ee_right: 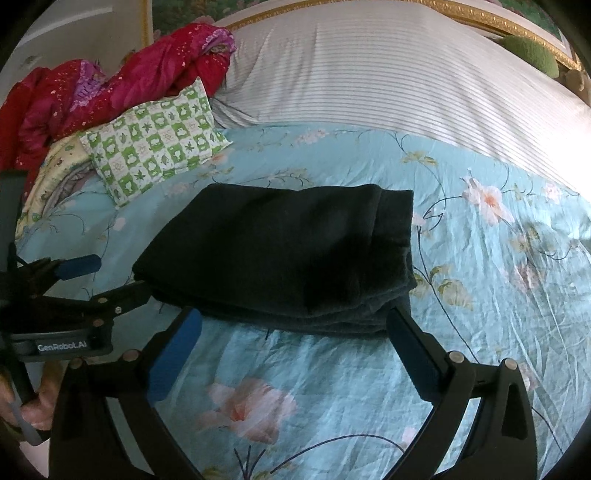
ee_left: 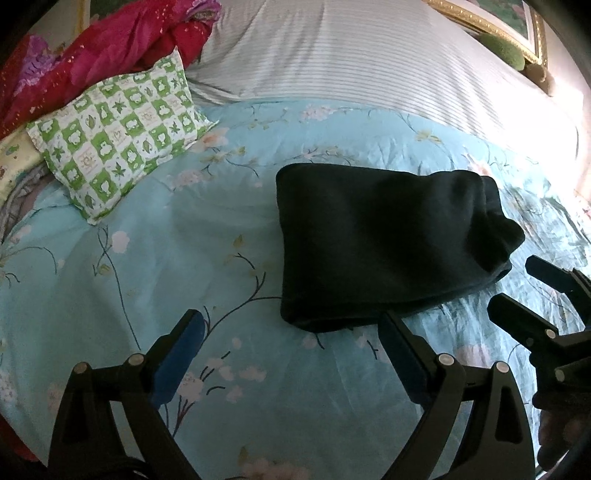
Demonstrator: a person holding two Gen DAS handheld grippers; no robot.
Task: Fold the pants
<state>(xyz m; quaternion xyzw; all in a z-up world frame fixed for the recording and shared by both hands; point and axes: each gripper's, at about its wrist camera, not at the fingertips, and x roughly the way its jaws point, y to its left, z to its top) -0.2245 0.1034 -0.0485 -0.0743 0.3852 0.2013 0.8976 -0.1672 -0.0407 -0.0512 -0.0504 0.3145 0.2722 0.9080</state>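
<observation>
The dark pants (ee_left: 388,243) lie folded into a compact stack on the light blue floral sheet (ee_left: 147,258). In the left wrist view my left gripper (ee_left: 290,320) is open just short of the stack's near left corner, with nothing between its blue pads. My right gripper (ee_left: 513,284) is open beside the stack's right end. From the right wrist view, the pants (ee_right: 280,247) show several layers at the near edge. The right gripper (ee_right: 294,314) stands open and wide at that edge, its pads not pressing the cloth. The left gripper (ee_right: 120,275) is open by the stack's left side.
A green-and-white checked pillow (ee_left: 118,136) lies at the far left, with a heap of red fabric (ee_left: 110,48) behind it. A white striped duvet (ee_left: 369,55) covers the far half of the bed. A gold frame (ee_left: 498,26) stands beyond. A hand (ee_right: 40,402) grips the left handle.
</observation>
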